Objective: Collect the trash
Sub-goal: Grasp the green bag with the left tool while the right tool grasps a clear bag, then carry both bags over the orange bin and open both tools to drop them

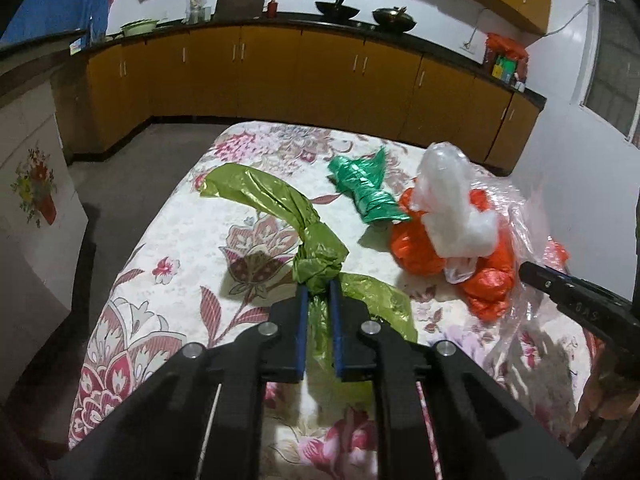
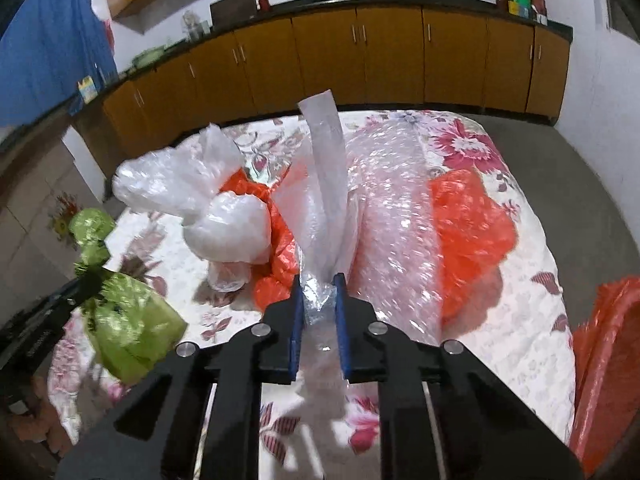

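Left gripper [image 1: 319,294] clenched on green bag [image 1: 316,252]; right gripper [image 2: 319,288] pinching clear bubble wrap [image 2: 394,216] between its pads.

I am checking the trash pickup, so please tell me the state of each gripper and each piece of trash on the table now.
left gripper: shut on the light green bag.
light green bag: knotted, pinched below the knot.
right gripper: shut on the clear plastic.
clear plastic: crumpled, one strip standing up.
dark green wrapper: twisted, lying free.
orange bag: crumpled, under the white bag.
white bag: knotted, not held.
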The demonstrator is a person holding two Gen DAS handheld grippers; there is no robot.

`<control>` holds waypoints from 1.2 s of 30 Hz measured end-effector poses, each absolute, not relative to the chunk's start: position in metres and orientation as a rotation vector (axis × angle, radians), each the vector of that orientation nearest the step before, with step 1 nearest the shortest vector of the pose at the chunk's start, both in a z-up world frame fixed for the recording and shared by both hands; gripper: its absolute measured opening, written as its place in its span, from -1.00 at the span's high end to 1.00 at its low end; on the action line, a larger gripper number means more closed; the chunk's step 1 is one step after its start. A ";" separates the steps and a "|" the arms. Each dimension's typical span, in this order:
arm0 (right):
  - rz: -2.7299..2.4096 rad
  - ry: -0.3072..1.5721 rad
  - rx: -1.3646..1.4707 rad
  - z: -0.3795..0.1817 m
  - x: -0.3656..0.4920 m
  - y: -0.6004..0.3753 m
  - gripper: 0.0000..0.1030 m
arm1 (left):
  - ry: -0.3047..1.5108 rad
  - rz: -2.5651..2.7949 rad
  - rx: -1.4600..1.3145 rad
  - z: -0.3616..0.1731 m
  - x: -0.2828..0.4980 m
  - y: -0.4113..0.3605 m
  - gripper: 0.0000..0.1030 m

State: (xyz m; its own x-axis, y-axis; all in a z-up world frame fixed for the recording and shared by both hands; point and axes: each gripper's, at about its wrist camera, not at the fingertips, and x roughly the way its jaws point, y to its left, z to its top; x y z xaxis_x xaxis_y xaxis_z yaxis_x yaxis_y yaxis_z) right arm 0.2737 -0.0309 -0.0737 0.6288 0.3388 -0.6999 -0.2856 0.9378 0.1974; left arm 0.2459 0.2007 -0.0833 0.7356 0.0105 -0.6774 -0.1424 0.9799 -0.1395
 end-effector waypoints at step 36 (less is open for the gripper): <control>0.013 0.673 0.195 -0.020 0.159 -0.223 0.70 | 0.606 -0.403 -0.118 -0.016 0.202 0.018 0.79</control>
State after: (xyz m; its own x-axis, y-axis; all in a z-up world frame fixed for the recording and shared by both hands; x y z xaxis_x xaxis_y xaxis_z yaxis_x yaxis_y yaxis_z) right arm 0.1591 -0.2225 -0.0201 0.7824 0.0752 -0.6182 0.0510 0.9816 0.1839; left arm 0.2022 0.0184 -0.0158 0.7467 -0.4015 -0.5302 0.3333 0.9158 -0.2241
